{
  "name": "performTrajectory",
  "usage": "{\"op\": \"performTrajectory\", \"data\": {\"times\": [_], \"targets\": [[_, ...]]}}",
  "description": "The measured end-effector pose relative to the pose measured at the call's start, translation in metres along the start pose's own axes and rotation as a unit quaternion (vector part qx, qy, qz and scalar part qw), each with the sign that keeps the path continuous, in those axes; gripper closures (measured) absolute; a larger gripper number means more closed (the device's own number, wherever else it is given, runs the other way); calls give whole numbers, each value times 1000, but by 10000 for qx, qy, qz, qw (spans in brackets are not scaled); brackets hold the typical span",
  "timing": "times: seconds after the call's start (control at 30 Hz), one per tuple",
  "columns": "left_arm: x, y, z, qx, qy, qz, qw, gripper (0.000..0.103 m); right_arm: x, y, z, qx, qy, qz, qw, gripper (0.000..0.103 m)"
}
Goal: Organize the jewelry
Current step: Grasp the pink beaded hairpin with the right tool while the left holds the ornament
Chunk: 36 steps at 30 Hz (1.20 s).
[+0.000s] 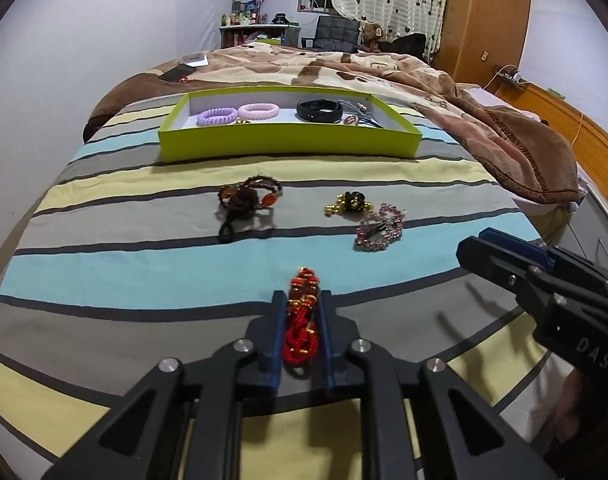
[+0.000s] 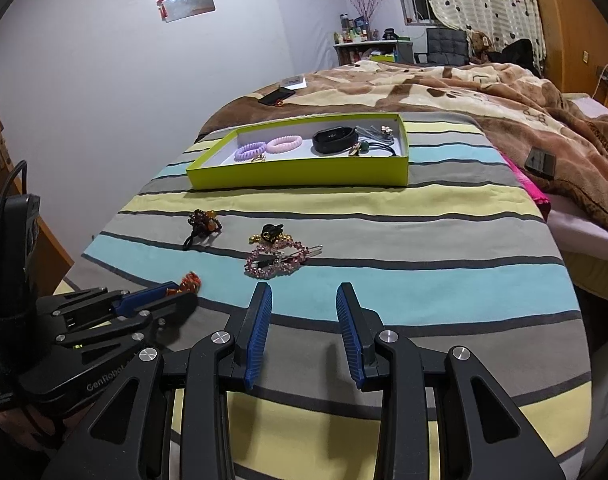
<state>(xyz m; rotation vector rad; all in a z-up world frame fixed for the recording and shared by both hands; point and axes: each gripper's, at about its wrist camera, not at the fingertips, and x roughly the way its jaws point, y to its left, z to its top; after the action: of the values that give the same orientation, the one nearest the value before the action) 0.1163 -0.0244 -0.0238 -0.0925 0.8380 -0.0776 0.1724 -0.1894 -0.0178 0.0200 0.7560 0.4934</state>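
Between the left gripper's [image 1: 302, 300] jaws (pinched) lies the red beaded bracelet [image 1: 302, 320].

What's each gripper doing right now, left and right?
Left gripper: closed on the red beaded bracelet, which lies on the striped bedsheet.
Right gripper: open, nothing between its fingers.

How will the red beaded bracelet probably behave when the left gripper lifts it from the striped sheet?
The red beaded bracelet looks like bunched strands of small beads, so it will likely sag and dangle rather than keep its shape. It seems light. The left gripper pinches only its middle, so loose loops could swing or slip.
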Motion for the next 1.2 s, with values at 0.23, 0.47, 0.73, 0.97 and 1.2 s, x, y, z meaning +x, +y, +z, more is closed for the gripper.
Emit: {"op": "performTrajectory", "data": {"times": [0.23,0.47,0.73,0.97,1.2], "targets": [[-7,10,-2,-19,-47,-40,10000,88,14,6,9,267,167,141,9994,68],[-13,29,-1,-205,-132,34,9997,88,39,11,16,690,439,180,9965,67],[-16,47,1,-360,-183,26,9992,88,58,18,25,1068,519,117,9929,58],[-14,49,2,-388,-192,-32,9991,88,69,26,33,887,615,-186,9940,58],[-16,49,4,-355,-226,-61,9991,88,70,24,33,772,675,-531,9933,79]]}}
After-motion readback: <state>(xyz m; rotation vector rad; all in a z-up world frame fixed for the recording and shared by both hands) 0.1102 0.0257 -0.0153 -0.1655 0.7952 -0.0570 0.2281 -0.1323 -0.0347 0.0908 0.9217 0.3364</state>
